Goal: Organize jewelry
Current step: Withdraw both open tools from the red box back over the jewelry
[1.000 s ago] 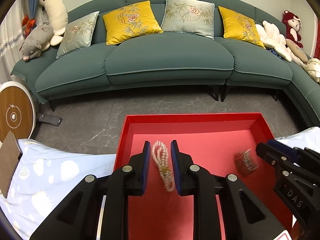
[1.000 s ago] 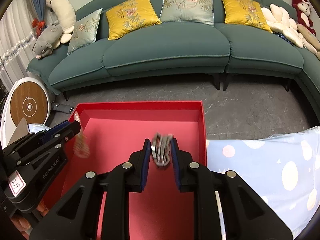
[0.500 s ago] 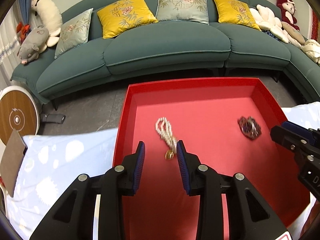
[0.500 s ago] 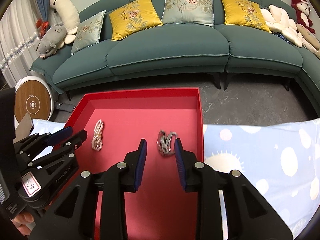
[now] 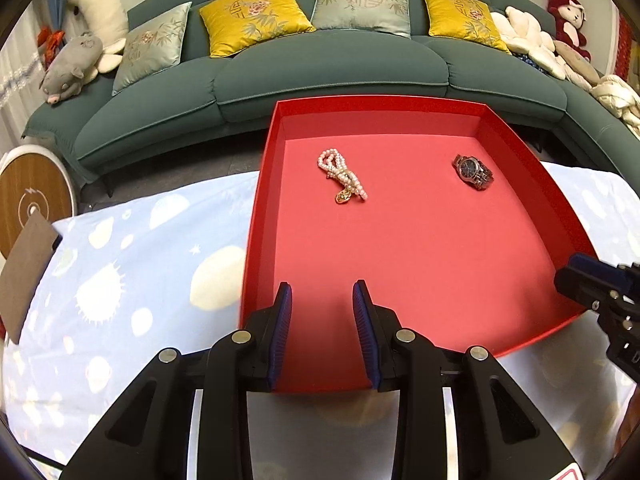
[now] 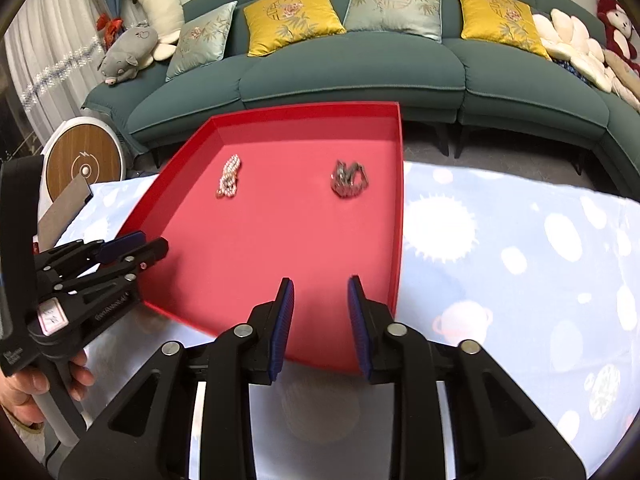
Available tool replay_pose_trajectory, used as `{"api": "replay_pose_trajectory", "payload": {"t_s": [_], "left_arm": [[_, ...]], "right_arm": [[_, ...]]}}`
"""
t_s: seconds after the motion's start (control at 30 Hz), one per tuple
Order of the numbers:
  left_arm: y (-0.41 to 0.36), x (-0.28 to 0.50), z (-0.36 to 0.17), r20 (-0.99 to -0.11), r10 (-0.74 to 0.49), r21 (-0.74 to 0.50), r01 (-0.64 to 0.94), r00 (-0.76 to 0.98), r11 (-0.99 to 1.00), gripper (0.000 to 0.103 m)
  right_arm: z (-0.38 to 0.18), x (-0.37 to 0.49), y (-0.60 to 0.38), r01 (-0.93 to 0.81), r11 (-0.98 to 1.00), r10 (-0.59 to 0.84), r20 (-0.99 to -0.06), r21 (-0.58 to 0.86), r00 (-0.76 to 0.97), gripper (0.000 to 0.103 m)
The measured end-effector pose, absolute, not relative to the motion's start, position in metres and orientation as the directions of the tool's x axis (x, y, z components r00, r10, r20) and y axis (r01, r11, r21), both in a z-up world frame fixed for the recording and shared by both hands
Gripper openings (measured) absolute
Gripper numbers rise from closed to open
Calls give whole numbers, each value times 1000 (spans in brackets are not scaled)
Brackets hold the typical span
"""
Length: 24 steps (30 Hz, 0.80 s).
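Both grippers have pulled back from the jewelry they held a second ago. Left gripper [image 5: 322,300] stands released with nothing between its jaws, which opened within the last second; right gripper [image 6: 320,296] is likewise released, its jaws just narrowing. Pearls [image 5: 342,176] and watch [image 5: 474,172] lie well apart on the tray [image 5: 256,240] floor, atop the blue-clothed table [image 5: 132,264].

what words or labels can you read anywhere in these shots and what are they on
"GenRobot.AI": side of the left gripper, right wrist view, small and blurred, so a likely reading.
White tag on that gripper: printed characters, too blurred to read.
Dark handle: small white print, unreadable.
Watch dial: too small to read.
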<state>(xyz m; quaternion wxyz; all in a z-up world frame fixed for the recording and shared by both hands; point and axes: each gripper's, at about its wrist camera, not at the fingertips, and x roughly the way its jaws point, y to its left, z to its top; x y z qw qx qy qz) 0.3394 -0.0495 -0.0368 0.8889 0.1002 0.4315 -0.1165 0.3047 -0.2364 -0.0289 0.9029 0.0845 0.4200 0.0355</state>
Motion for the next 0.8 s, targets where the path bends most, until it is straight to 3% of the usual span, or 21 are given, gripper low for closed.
{"api": "replay_pose_trajectory", "payload": {"t_s": [0.53,0.7,0.8], "left_arm": [[-38,290,-31,-806,-146,43,303,573,952,31],[-23,268,-2,-771,-177,-8,268,612,963,39],[-8,247,18,-760,-197,-51,245,619,968,46]], "right_arm": [[-23,250,-231,17,986,118,-773,165,623,25],[8,221,-239,35,980,118,-720,194,684,27],[26,187,-244,29,973,141,-693,228,707,35]]}}
